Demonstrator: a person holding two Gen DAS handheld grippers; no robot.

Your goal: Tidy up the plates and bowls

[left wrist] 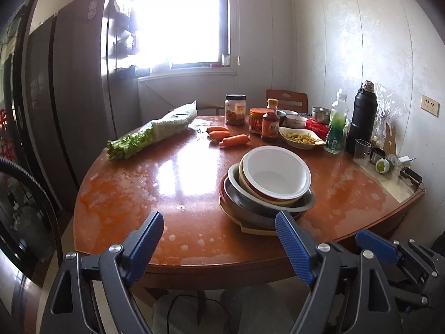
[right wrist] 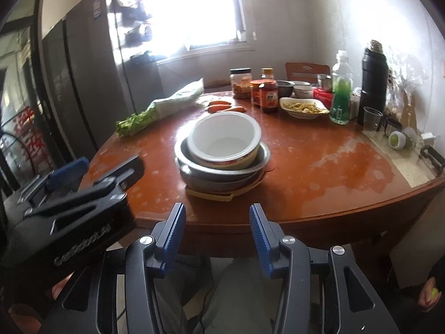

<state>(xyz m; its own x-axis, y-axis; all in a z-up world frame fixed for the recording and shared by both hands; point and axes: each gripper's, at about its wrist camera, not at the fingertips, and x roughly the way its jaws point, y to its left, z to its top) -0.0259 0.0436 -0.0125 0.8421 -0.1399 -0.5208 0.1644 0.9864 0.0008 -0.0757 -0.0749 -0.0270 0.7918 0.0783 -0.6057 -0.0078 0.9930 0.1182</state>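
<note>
Hovering short of the near edge of the round wooden table [left wrist: 155, 183], the left gripper [left wrist: 219, 239] has its blue-padded jaws spread wide with nothing between them, and the right gripper [right wrist: 217, 231] beside it is likewise parted and empty. The stack of dishes [right wrist: 222, 161] sits on the table ahead: a white bowl [left wrist: 276, 171] tilted atop steel bowls [left wrist: 250, 197] and a flat plate [left wrist: 244, 224]. Carrots [left wrist: 230, 137], bagged celery [left wrist: 153, 132], sauce jars [left wrist: 262, 125] and a black flask [left wrist: 363, 117] lie farther back
</note>
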